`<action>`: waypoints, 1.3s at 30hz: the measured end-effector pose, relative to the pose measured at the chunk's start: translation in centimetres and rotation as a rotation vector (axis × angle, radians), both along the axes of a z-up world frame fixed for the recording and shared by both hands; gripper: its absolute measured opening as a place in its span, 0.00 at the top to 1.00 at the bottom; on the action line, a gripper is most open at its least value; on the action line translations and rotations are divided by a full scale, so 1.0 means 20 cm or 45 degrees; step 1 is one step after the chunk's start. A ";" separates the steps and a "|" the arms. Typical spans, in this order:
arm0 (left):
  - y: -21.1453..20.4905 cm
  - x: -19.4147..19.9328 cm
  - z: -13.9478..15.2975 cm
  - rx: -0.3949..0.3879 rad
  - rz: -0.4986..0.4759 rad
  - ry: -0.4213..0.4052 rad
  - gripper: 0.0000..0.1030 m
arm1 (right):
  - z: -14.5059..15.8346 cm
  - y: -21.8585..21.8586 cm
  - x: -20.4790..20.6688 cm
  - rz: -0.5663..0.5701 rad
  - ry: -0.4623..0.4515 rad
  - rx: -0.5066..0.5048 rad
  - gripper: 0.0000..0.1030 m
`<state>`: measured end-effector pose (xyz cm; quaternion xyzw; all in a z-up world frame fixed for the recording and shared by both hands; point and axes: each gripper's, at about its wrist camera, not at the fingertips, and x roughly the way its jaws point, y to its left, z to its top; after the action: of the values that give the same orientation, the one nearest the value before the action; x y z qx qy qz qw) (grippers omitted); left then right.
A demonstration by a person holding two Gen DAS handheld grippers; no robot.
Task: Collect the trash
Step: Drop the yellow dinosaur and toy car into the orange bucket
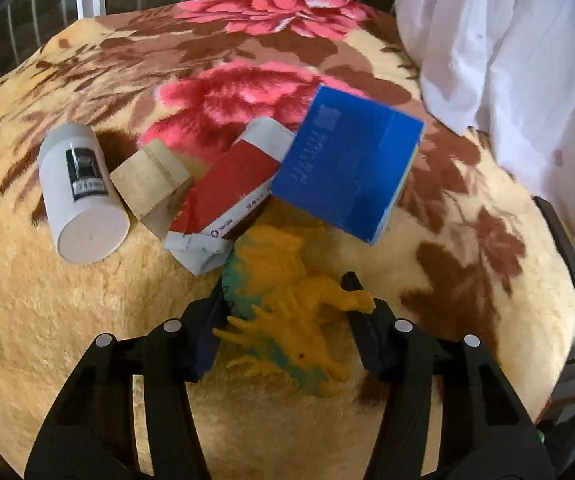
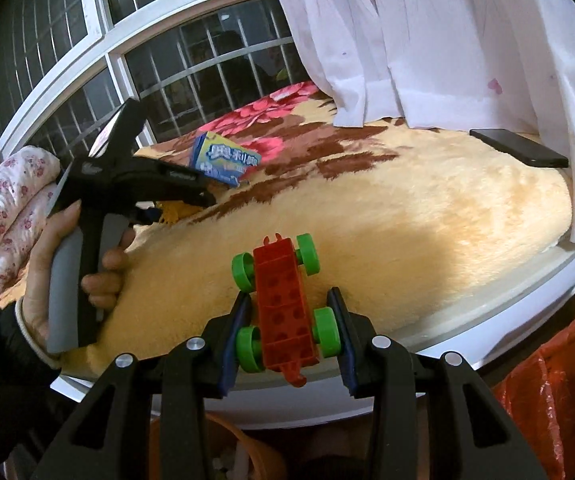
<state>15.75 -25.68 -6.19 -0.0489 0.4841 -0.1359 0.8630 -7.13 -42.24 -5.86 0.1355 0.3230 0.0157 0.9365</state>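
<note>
The left gripper (image 1: 287,308) has its jaws spread on either side of a yellow dinosaur (image 1: 287,312) lying on the blanket (image 1: 67,320); the left pad sits against the toy's teal back and the right pad touches its leg, but whether they press or only flank it I cannot tell; just beyond the dinosaur lies the trash, bunched in a row: a crumpled red-and-white wrapper (image 1: 227,200) touching the toy's back, a brown cardboard piece (image 1: 153,184) to its left, a white tube (image 1: 81,192) on its side at the far left, and a blue box (image 1: 347,164) tilted up at the right, its near corner over the wrapper; open blanket runs left, right and beyond this cluster to the window bars, with a white curtain (image 1: 507,60) closing the far right. The right gripper (image 2: 291,332) has its jaws clamped on a red brick car (image 2: 283,312) with green wheels, the pads against the near wheels, held over the bed's near white edge (image 2: 487,312); beyond it the blanket lies wide open to the phone (image 2: 519,148) near the far right edge; at left the hand (image 2: 71,276) holds the other gripper low over the blanket, the blue box just past it; an orange bag (image 2: 559,380) sits below the edge at right.
</note>
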 end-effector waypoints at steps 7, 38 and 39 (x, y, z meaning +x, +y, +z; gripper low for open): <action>0.22 -0.35 0.06 -0.125 -0.132 -0.107 0.49 | 0.03 0.07 -0.04 0.045 0.010 -0.015 0.62; 0.77 -1.52 -0.32 0.239 -0.261 -0.043 0.51 | -0.27 0.85 -0.38 0.378 0.356 -0.166 0.62; 0.77 -1.52 -0.34 0.235 -0.266 -0.010 0.51 | -0.29 0.85 -0.38 0.380 0.383 -0.158 0.62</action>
<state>-14.61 -10.38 -13.05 0.0819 0.4935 -0.1802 0.8469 -14.79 -25.26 -11.73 0.0291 0.4760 0.1138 0.8716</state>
